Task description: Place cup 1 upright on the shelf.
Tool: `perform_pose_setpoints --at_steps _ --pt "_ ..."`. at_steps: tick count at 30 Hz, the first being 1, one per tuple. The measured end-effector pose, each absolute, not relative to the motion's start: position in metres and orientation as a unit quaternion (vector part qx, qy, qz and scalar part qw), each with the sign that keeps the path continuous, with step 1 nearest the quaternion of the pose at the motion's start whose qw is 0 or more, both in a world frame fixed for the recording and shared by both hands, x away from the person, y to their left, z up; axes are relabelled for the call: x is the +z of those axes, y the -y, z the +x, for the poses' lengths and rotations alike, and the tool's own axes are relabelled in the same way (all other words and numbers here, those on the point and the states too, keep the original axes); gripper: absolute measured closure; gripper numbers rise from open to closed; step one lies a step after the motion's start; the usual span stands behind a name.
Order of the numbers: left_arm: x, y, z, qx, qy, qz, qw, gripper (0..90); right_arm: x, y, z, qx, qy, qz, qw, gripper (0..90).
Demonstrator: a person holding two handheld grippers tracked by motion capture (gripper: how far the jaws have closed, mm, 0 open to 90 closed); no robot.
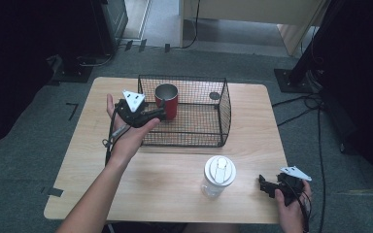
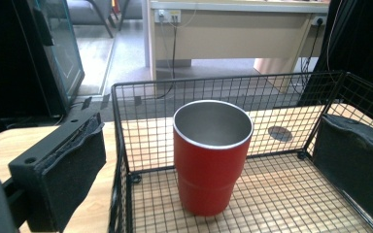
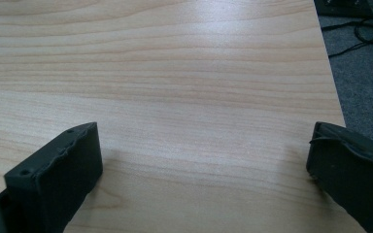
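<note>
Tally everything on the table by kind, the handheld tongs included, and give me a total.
Red steel tumbler, standing in the basket: 1
Black wire basket: 1
Clear bottle with a white lid: 1
Tongs, left tongs and right tongs, both open: 2
Total: 5

Your red cup stands upright between your left jaws, which are spread wide on either side of it and do not touch it. It is a steel tumbler: red outside, bare metal inside, with a thin silver rim, a slight step low on its wall, and nothing in it. It sits on the wire floor of the black mesh basket, ahead of the jaw tips and a little nearer your left jaw.
</note>
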State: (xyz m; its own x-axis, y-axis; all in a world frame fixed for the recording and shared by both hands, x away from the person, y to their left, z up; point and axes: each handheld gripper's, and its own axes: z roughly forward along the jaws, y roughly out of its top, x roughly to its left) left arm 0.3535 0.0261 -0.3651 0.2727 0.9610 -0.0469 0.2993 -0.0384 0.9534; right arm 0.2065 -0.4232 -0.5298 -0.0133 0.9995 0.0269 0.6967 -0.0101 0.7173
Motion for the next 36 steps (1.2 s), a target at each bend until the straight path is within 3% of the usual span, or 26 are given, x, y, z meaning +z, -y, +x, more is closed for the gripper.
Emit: perform_pose_setpoints --at_steps 15,36 --pt "-0.384 -0.054 0.308 0.315 -0.501 0.644 0.484 0.0 -0.53 0.423 0.206 0.286 -0.652 0.651 0.265 0.0" --pt "-0.438 -0.113 0.274 0.328 -0.525 0.651 0.438 0.0 -0.53 0.423 0.206 0.286 -0.653 0.65 0.265 0.0"
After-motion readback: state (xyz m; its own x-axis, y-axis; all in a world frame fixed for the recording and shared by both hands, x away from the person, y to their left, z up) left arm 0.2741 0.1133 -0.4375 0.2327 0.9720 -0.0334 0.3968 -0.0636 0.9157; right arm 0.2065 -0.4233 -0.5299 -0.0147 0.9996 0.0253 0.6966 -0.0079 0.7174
